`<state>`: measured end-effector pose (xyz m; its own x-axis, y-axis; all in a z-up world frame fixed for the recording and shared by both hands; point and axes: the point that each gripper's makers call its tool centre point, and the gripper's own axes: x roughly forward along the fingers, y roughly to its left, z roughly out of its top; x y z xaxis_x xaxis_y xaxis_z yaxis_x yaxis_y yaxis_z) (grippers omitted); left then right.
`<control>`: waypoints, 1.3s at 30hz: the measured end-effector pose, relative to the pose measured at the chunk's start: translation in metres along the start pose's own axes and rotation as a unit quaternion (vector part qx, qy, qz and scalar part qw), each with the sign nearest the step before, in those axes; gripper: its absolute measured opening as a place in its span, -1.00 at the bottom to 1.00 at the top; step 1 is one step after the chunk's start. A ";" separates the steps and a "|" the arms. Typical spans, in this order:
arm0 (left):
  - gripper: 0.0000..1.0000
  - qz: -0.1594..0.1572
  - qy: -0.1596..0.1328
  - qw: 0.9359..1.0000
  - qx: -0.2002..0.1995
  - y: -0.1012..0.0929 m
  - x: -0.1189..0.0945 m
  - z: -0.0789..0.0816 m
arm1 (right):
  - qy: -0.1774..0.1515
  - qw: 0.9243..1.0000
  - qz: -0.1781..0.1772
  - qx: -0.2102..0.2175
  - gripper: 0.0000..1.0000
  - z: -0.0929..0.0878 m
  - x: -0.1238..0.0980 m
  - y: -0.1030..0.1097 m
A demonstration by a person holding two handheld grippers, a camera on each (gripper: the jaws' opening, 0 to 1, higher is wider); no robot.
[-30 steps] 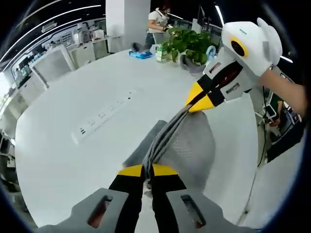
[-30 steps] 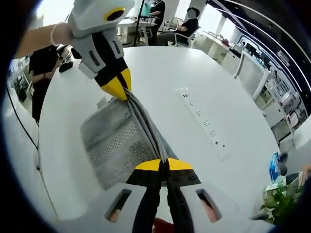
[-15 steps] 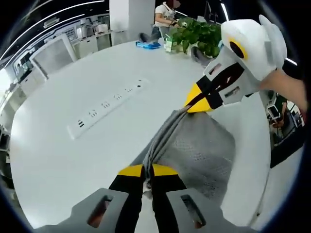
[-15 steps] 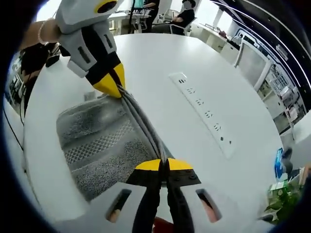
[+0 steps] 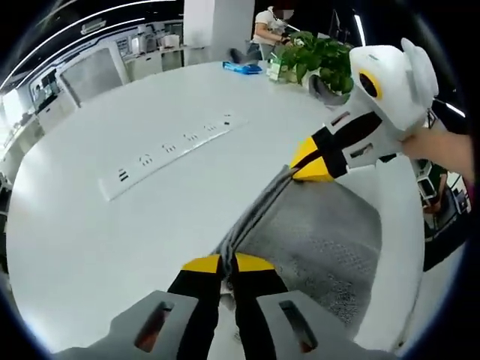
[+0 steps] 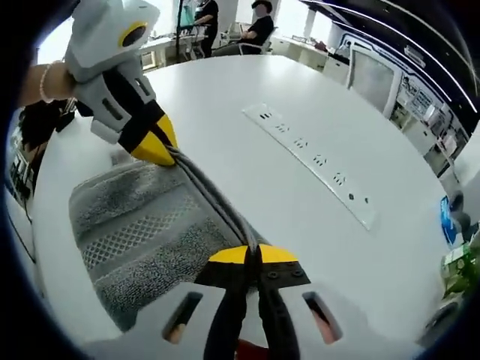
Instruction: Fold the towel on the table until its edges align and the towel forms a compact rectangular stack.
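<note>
A grey towel (image 5: pixel 322 244) lies spread on the white table (image 5: pixel 90 240), with one edge bunched into a taut strip between both grippers. My left gripper (image 5: pixel 228 264) is shut on one end of that edge. The right gripper (image 5: pixel 300 171) comes in from the right, shut on the other end. In the right gripper view the towel (image 6: pixel 139 232) spreads to the left of the strip. My right gripper (image 6: pixel 253 255) pinches the near end, and the left gripper (image 6: pixel 166 155) holds the far end, a person's hand behind it.
A white power strip (image 5: pixel 169 154) (image 6: pixel 315 161) lies on the table beyond the towel. Potted plants (image 5: pixel 315 60) and a blue object (image 5: pixel 241 67) stand at the far edge. People and office desks (image 6: pixel 225 30) are in the background.
Both grippers have lowered and carried the held edge across the table. More of the towel now lies flat and spread on the table beside the strip.
</note>
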<state>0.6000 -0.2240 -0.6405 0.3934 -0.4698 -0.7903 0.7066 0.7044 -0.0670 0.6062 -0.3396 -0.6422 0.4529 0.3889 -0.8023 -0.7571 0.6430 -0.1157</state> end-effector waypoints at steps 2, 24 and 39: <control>-0.88 0.000 0.000 1.000 -0.010 0.001 0.001 0.001 | -0.001 1.000 -0.002 0.008 -0.99 0.001 0.001 -0.001; -0.64 0.007 -0.042 0.998 -0.035 -0.037 -0.059 -0.009 | -0.042 0.999 -0.012 0.017 -0.92 0.001 -0.060 0.044; -0.65 0.004 -0.014 1.000 -0.025 -0.076 -0.048 -0.037 | -0.005 1.000 0.018 0.021 -0.86 -0.030 -0.053 0.078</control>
<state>0.5055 -0.2347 -0.6199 0.4157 -0.4792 -0.7730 0.6738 0.7332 -0.0921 0.5085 -0.3300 -0.6265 0.4296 0.4187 -0.8001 -0.7530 0.6551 -0.0614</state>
